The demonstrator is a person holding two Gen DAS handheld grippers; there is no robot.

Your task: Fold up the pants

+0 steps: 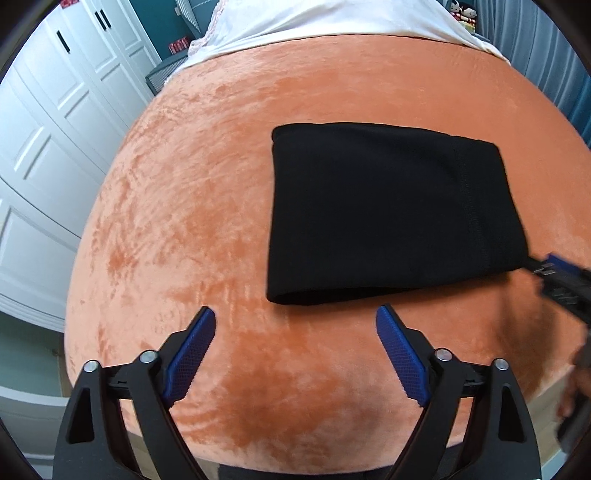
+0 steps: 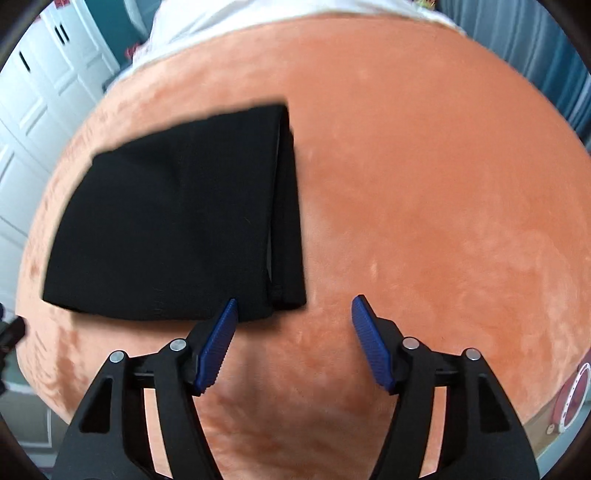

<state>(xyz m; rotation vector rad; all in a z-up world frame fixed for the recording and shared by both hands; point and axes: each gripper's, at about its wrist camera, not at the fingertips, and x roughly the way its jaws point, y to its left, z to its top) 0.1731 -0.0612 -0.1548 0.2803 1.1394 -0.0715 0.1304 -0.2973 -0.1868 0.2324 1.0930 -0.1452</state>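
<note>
The black pants (image 1: 384, 210) lie folded into a compact rectangle on the orange velvet bed cover (image 1: 192, 206). My left gripper (image 1: 295, 317) hangs open just in front of the bundle's near left corner, with nothing between its blue pads. In the right wrist view the folded pants (image 2: 173, 221) sit to the left, layered edges showing on their right side. My right gripper (image 2: 293, 304) is open at the bundle's near right corner; its left pad overlaps the cloth edge without gripping it. In the left wrist view the right gripper (image 1: 554, 275) appears blurred at that corner.
White wardrobe doors (image 1: 48, 147) stand to the left of the bed. A white sheet (image 1: 332, 22) covers the far end of the bed, and blue-grey curtains (image 1: 546, 44) hang at the right. A round pink-and-white object (image 2: 572, 398) stands on the floor at the lower right.
</note>
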